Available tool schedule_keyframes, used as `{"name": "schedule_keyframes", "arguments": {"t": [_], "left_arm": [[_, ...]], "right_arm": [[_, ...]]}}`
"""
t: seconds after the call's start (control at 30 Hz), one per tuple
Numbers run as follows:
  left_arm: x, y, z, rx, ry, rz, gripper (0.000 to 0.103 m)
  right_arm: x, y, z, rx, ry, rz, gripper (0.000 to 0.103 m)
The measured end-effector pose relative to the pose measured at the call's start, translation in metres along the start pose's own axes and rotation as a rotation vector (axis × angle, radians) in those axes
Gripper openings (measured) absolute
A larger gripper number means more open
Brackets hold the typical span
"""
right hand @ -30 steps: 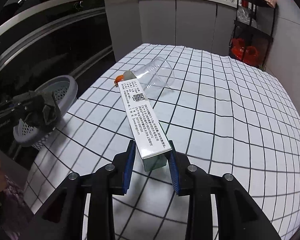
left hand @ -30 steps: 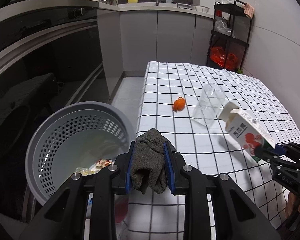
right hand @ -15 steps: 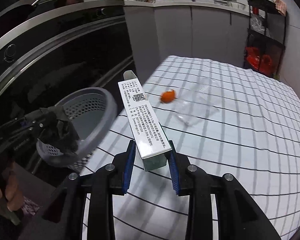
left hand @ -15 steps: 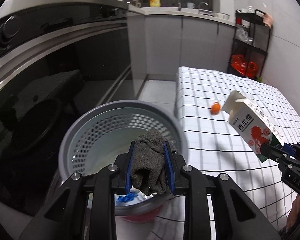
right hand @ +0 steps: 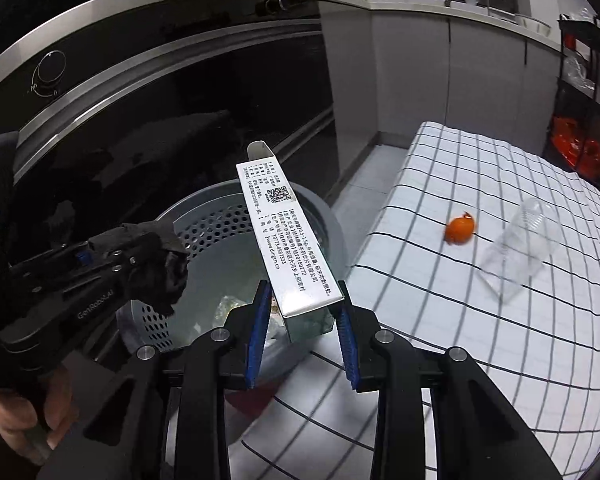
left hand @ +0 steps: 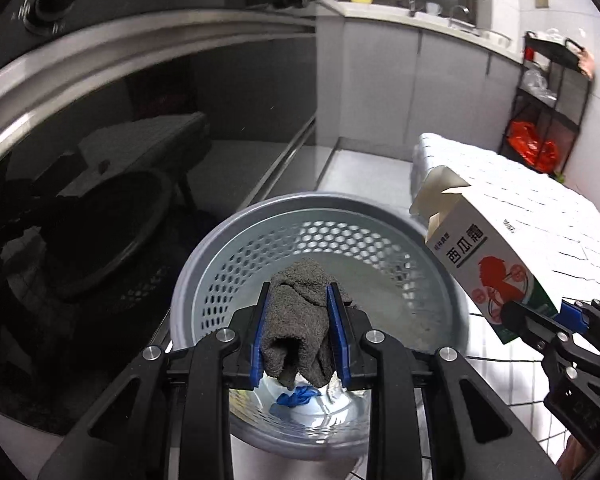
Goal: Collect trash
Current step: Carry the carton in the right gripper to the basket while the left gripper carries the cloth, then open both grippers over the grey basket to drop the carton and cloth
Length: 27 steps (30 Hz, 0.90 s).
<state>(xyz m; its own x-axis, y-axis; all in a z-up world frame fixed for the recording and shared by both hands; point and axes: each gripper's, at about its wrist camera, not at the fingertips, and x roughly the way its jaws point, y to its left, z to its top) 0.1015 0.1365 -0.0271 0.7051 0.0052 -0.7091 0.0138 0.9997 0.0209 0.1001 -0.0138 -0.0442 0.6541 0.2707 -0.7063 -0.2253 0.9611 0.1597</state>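
Observation:
My left gripper (left hand: pixel 298 334) is shut on a grey rolled cloth (left hand: pixel 298 320) and holds it over the open grey perforated trash basket (left hand: pixel 236 264). My right gripper (right hand: pixel 302 332) is shut on a white carton (right hand: pixel 284 240), held over the basket's rim (right hand: pixel 324 216) at the table's left edge. The carton also shows at the right of the left wrist view (left hand: pixel 484 256). The left gripper with the cloth (right hand: pixel 160 268) shows at the left of the right wrist view. Blue and white trash (left hand: pixel 300 396) lies in the basket's bottom.
An orange peel (right hand: pixel 460 229) and a clear plastic cup (right hand: pixel 516 248) lying on its side are on the checked tablecloth (right hand: pixel 480 340). A dark oven front (right hand: pixel 140 140) stands behind the basket. A black rack (left hand: pixel 548 120) with red bags stands at the far right.
Both grippers have moved left from over the table to the basket. The cloth is now over the basket's inside and the carton has reached its rim.

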Motion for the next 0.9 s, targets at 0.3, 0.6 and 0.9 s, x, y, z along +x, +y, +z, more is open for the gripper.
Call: {"name": "schedule_keyframes", "arguments": {"t": [0.3, 0.6, 0.9], "left_arm": [[0.023, 0.016, 0.0, -0.018, 0.048, 0.033, 0.026], [0.03, 0.017, 0.0, -0.03, 0.068, 0.023, 0.026], [0.036, 0.023, 0.0, -0.055, 0.094, 0.007, 0.028]], "right_arm": [[0.035, 0.02, 0.009, -0.019, 0.057, 0.025, 0.031], [0.051, 0.023, 0.005, -0.027, 0.104, 0.041, 0.031], [0.056, 0.025, 0.007, -0.031, 0.123, 0.047, 0.031]]}}
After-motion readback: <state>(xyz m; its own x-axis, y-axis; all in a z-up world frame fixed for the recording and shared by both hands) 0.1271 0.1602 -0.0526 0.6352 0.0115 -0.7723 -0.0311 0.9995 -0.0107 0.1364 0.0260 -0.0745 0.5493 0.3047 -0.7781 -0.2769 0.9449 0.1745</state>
